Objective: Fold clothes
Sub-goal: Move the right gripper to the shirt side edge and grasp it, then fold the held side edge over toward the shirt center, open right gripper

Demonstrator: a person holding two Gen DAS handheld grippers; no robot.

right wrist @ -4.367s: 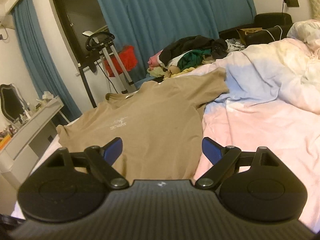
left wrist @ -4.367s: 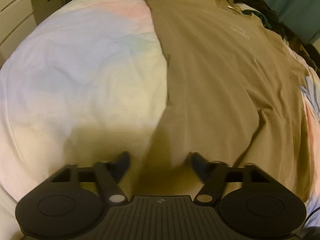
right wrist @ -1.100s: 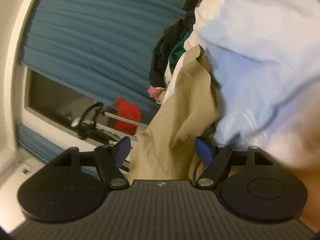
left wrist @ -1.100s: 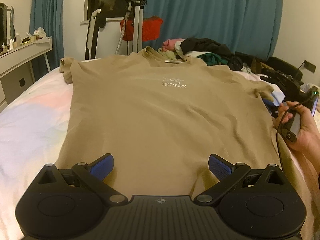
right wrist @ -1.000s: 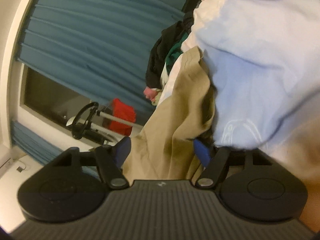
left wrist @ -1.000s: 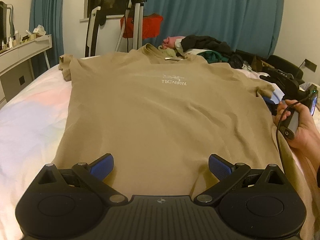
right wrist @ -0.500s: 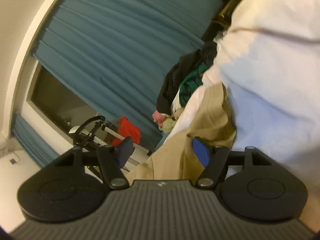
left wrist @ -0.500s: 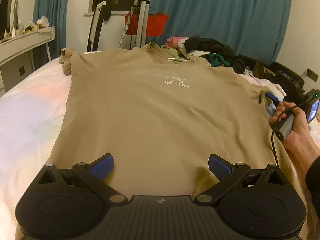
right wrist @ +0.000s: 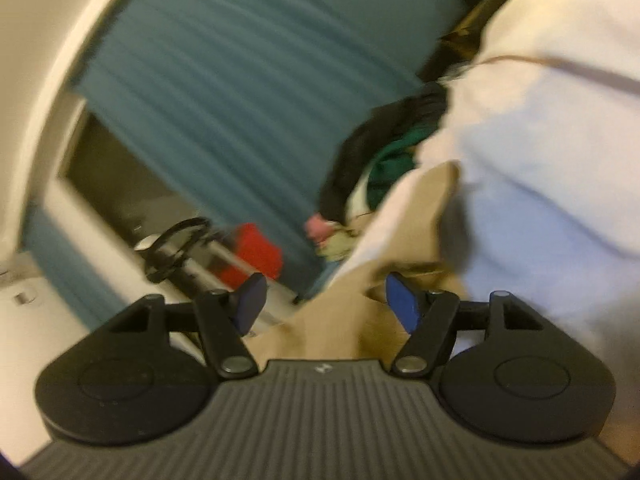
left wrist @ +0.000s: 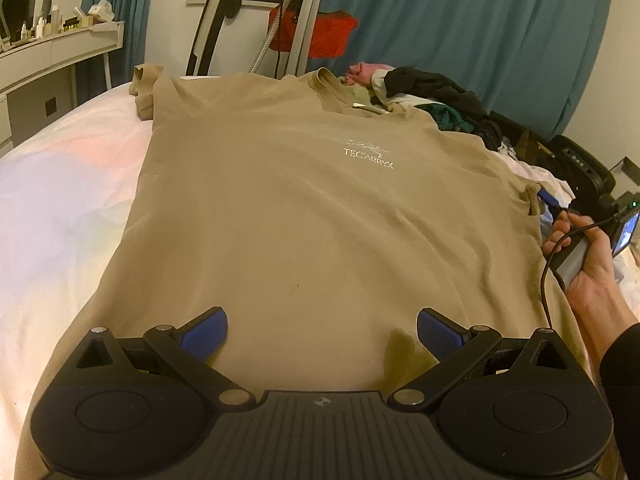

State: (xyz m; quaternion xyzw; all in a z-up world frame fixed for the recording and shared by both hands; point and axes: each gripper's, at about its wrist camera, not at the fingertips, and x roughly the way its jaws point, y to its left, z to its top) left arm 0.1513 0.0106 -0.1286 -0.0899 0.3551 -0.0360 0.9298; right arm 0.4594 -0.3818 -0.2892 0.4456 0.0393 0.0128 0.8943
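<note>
From the left wrist view, the left gripper (left wrist: 322, 334) hovers low over the hem end of a tan short-sleeved cotton T-shirt (left wrist: 312, 216), its blue-padded jaws spread wide with nothing between them. The shirt lies spread flat, chest side up, on a pale pastel-tinted bedsheet (left wrist: 60, 208), collar toward twelve o'clock and a small white printed logo (left wrist: 368, 154) on the chest. At three o'clock the person's right hand (left wrist: 580, 264) grips the handle of the right gripper at the shirt's sleeve edge.

In the blurred right wrist view, the right gripper (right wrist: 322, 300) has its jaws apart at a middling width, with tan sleeve fabric bunched between and below them; whether the pads touch the cloth cannot be told.

Farther off, at one o'clock past the collar, sits a heap of dark, green and pink clothes (left wrist: 436, 96). At twelve o'clock stands a metal-framed exercise machine (left wrist: 296, 20) with a red cloth (left wrist: 320, 36) hung on it, before teal pleated curtains (left wrist: 460, 32). A white dressing table (left wrist: 52, 52) is at ten o'clock.
</note>
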